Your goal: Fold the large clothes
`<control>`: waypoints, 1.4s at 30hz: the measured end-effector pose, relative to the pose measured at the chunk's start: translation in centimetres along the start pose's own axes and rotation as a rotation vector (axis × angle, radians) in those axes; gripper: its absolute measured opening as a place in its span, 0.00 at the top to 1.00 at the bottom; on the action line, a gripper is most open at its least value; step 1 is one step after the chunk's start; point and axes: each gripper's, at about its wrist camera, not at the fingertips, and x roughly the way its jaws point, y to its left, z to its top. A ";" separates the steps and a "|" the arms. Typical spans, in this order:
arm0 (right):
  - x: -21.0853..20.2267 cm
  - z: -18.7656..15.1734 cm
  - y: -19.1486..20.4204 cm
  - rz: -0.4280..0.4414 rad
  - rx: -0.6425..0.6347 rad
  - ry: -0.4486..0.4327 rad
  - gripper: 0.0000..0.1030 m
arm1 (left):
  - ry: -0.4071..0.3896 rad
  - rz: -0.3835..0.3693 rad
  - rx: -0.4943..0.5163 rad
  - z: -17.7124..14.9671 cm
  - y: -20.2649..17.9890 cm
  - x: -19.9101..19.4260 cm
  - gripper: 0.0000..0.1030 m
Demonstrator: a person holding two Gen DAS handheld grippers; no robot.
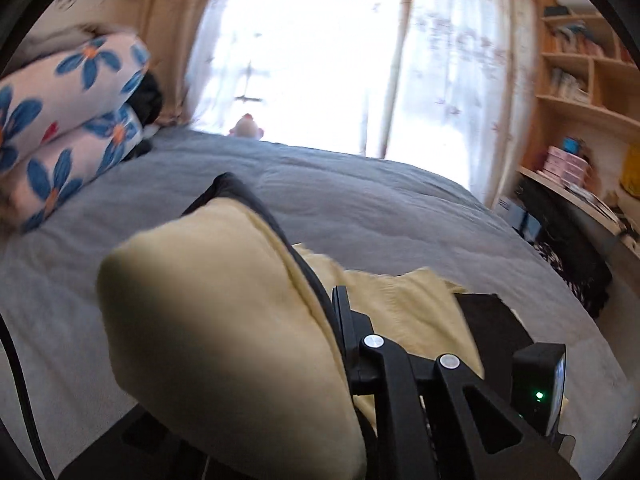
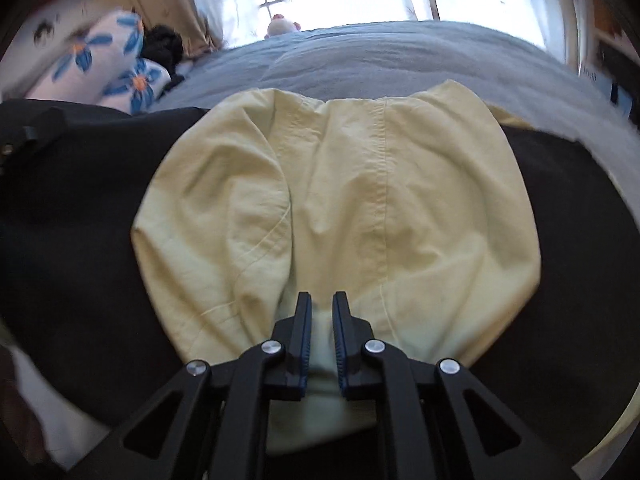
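Observation:
A large pale yellow and black garment [image 2: 340, 184] lies spread on the grey bed cover [image 2: 380, 56]. My right gripper [image 2: 322, 312] points down at its near edge, shut on a fold of yellow cloth pinched between the blue pads. In the left wrist view the garment [image 1: 224, 312] hangs bunched and raised above the bed cover [image 1: 320, 200], with a black band along its edge. My left gripper [image 1: 376, 316] is shut on that cloth. One finger [image 1: 342, 312] shows; yellow fabric covers the other.
Rolled bedding with blue flowers [image 1: 68, 120] is stacked at the bed's left, with a dark item [image 1: 150, 94] behind it. A small toy [image 1: 246, 126] sits at the far edge under the curtained window [image 1: 320, 48]. Wooden shelves [image 1: 580, 80] stand at right.

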 end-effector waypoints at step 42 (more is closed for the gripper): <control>-16.9 -0.8 -21.5 0.071 0.554 -0.132 0.71 | 0.446 -0.044 0.059 -6.2 -8.6 6.9 0.20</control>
